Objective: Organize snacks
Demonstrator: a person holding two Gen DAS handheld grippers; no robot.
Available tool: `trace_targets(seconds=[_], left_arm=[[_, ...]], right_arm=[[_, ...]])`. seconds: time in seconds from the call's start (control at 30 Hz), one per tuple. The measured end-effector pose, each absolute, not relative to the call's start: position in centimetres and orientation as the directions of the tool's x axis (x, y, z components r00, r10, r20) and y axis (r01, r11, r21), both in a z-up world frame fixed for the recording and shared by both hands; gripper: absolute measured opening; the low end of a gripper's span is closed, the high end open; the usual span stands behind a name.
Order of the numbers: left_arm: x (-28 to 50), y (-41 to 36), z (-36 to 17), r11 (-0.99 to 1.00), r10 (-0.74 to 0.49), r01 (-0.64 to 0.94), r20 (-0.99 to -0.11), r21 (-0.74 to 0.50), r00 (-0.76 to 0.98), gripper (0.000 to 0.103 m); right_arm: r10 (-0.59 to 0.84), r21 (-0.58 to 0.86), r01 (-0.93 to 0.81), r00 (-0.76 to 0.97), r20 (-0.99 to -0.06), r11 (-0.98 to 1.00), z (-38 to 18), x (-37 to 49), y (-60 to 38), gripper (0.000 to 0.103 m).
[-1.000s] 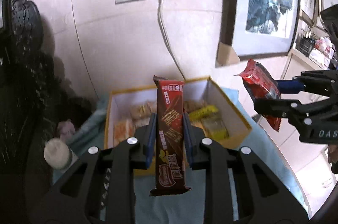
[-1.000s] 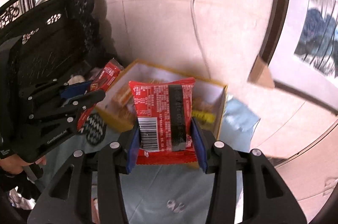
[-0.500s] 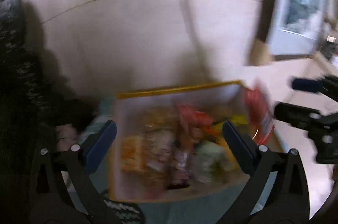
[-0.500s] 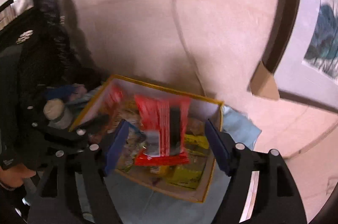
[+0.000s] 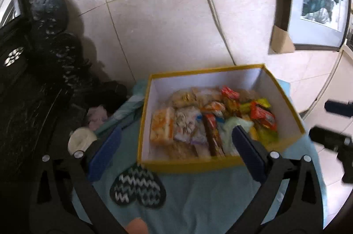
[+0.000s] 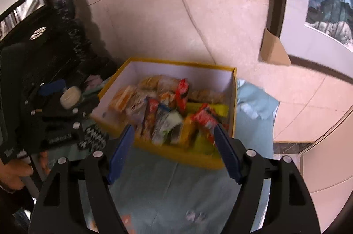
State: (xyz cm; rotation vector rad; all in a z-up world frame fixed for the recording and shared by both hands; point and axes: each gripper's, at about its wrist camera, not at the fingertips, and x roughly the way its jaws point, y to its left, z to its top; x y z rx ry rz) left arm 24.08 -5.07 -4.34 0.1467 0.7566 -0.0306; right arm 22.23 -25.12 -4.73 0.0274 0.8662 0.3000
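Change: both packets released into the yellow-rimmed white cardboard box (image 5: 220, 164) of snacks (image 5: 211, 121) at the blue-clothed table's back edge | left gripper (image 5: 176, 149) wide, empty | right gripper (image 6: 172, 152) wide, empty | both free for further snacks.

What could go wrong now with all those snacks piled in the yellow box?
The snacks lie in a loose heap, so reaching in again could knock packets over the low front wall of the yellow box. Both tongs, left tongs and right tongs, hang open close to that front wall and might bump it. The box sits on a soft blue cloth, so a bump could slide it.
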Motion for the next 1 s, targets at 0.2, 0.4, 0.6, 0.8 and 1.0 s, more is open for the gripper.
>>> trace_targets(seconds=[0.2,0.4,0.6,0.8,1.0], left_arm=[[16.6,-6.0,-1.6,0.988,-0.039,0.128,-0.672,0.083,0.740,0.101],[9.4,-6.6,-0.9,0.980,-0.048,0.168,-0.696,0.106,0.716,0.101],[3.9,-5.0,0.5,0.984,-0.033,0.144,-0.678,0.108,0.734,0.101],[2.3,-3.6,1.7,0.992,-0.041,0.109,-0.665,0.061,0.746,0.101],[1.8,-3.7,2.0,0.992,-0.027,0.100,-0.659,0.074,0.751,0.101]], right_arm=[[0.291,0.166,-0.254,0.610,-0.737,0.953,-3.4,14.4,-25.1,0.076],[0.249,0.140,-0.215,0.650,-0.718,0.966,-1.1,6.5,-25.1,0.088],[0.225,0.114,-0.204,0.682,-0.696,0.972,0.2,0.3,-25.0,0.092],[0.200,0.115,-0.167,0.702,-0.683,0.979,0.7,-2.3,-25.3,0.102],[0.175,0.116,-0.132,0.698,-0.694,0.985,0.6,-2.8,-25.5,0.102]])
